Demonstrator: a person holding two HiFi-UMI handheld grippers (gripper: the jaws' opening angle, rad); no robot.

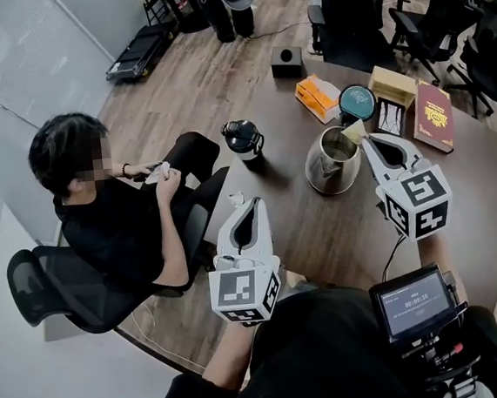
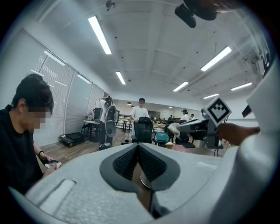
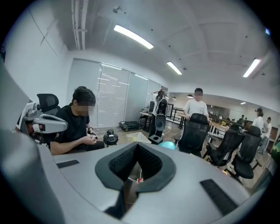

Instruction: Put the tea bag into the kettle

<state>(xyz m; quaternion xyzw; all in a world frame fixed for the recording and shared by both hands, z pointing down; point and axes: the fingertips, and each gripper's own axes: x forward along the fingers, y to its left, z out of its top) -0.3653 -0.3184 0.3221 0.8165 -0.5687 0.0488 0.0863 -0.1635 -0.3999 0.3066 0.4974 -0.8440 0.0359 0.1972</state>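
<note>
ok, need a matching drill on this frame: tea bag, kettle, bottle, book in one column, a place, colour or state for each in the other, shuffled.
Things:
1. tea bag
2. kettle
3. bottle
4. book

Descriptions:
a. red, lying flat at the table's far right, next to the tan box
b. pinched in the right gripper, just above the kettle's rim
c. steel, top open, standing on the table
d. black, upright, on the side towards the seated person

Pairs: 1-b, 2-c, 3-d, 4-a
</note>
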